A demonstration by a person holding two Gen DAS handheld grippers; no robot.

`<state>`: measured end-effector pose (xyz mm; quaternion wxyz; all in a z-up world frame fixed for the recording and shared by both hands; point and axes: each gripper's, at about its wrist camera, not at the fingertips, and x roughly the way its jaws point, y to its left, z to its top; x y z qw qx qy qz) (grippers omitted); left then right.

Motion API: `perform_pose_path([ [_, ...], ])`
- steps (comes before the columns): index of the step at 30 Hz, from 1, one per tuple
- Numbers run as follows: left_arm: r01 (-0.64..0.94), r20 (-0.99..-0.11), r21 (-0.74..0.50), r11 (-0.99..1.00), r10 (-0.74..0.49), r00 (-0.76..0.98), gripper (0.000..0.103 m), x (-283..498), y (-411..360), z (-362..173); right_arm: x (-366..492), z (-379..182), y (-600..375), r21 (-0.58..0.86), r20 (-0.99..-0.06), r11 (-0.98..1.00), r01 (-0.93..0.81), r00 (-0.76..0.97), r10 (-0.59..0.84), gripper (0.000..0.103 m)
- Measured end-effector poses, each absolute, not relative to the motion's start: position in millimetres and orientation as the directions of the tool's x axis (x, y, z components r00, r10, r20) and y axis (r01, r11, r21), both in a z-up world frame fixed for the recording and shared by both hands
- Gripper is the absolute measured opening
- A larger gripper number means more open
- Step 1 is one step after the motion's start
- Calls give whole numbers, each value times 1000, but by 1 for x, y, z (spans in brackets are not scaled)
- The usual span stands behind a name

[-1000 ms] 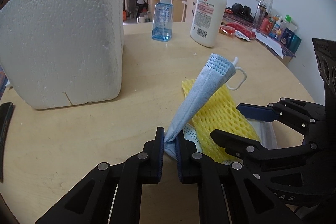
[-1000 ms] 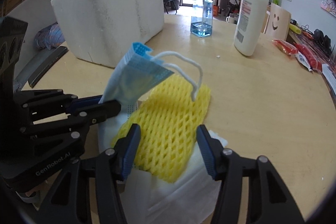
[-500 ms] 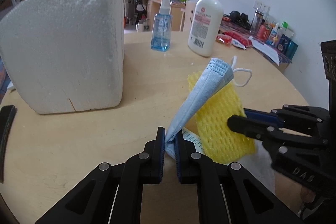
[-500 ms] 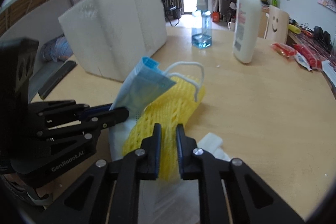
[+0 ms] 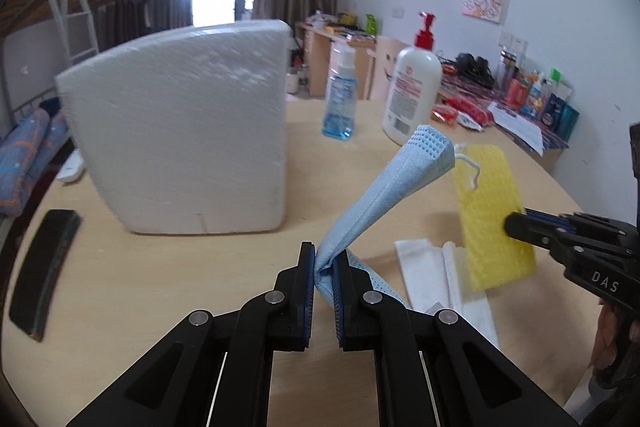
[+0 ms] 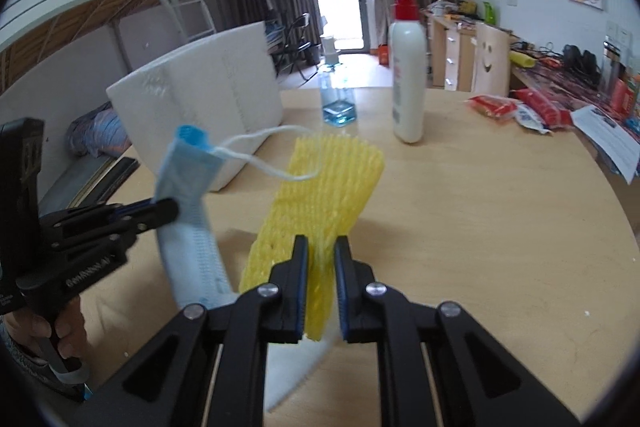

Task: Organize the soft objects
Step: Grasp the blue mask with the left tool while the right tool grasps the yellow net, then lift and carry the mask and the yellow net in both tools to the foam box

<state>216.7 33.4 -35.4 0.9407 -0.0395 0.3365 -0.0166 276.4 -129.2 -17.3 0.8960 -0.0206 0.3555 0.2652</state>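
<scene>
Pale blue and pleated, the face mask (image 5: 394,187) is pinched at one end between the closed tips of the left gripper (image 5: 324,267), and it rises stiffly up and to the right above the wooden table (image 5: 160,267). Its white ear loop (image 6: 264,155) dangles off the top end (in the right wrist view the loop drapes across the front of the yellow piece). The right gripper (image 6: 321,259) is clamped on the yellow foam net (image 6: 320,195), holding it by its lower edge so that it stands up off the table. The two held things sit close beside each other, mask on the left, net on the right.

Below them, white folded sheets (image 5: 424,267) lie flat on the table, just beside the left gripper's tip. A big white foam block (image 5: 180,147) stands on the left part of the table. Behind it are a small blue spray bottle (image 5: 340,103) and a white pump bottle (image 5: 412,91) with a red top, near each other at the far edge. A dark flat object (image 5: 40,267) lies at the left edge of the table.
</scene>
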Motion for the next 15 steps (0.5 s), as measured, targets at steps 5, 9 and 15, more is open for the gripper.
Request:
perform_pose_path([
  [5,34,-581,-83,996,-76,810,8,203,30,-17,275,-17,-136,164,-641,865,-474,616,458,16],
  [9,46,-545,-76,996,-81,835,7,195,24,-1,271,-14,-140,172,-628,863,-475,622,468,16],
  [15,43,-519,-61,997,-68,852,7,187,22,7,263,-6,-148,171,-607,864,-474,640,471,16],
])
